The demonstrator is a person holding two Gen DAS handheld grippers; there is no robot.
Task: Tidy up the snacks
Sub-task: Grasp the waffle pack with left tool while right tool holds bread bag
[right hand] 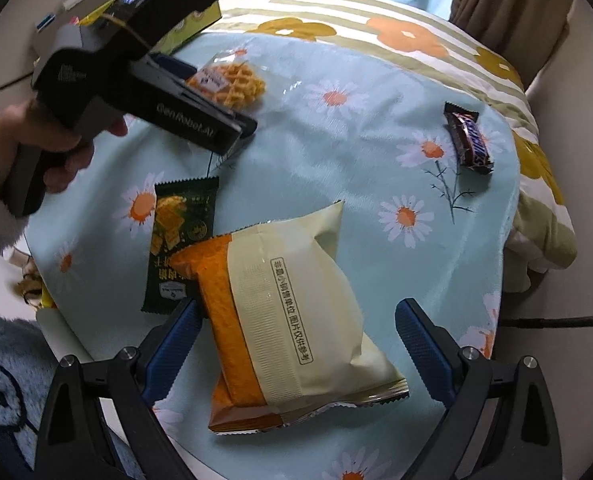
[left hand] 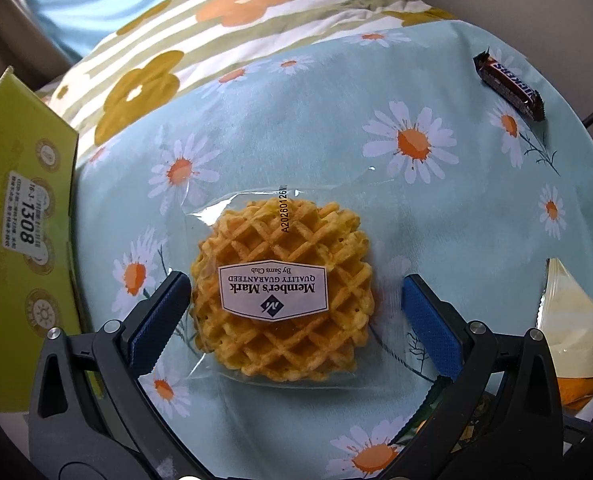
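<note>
A round waffle in a clear wrapper (left hand: 282,296) lies on the daisy-print cloth (left hand: 316,136), between the blue pads of my open left gripper (left hand: 296,320); the left pad touches its wrapper, the right pad stands apart. In the right wrist view the same waffle (right hand: 232,82) shows beyond the left gripper body (right hand: 168,100), held by a hand (right hand: 52,152). My right gripper (right hand: 300,344) is open around a cream and orange snack bag (right hand: 292,312), not squeezing it. A dark green cracker packet (right hand: 180,240) lies partly under that bag. A Snickers bar (right hand: 470,142) rests at the far right.
A yellow-green cardboard box (left hand: 24,216) stands at the left edge of the cloth. The Snickers bar (left hand: 510,84) and the cream bag (left hand: 576,328) also show in the left wrist view. A striped flower-print pillow (left hand: 200,36) lies behind. The cloth drops off at its right edge (right hand: 512,240).
</note>
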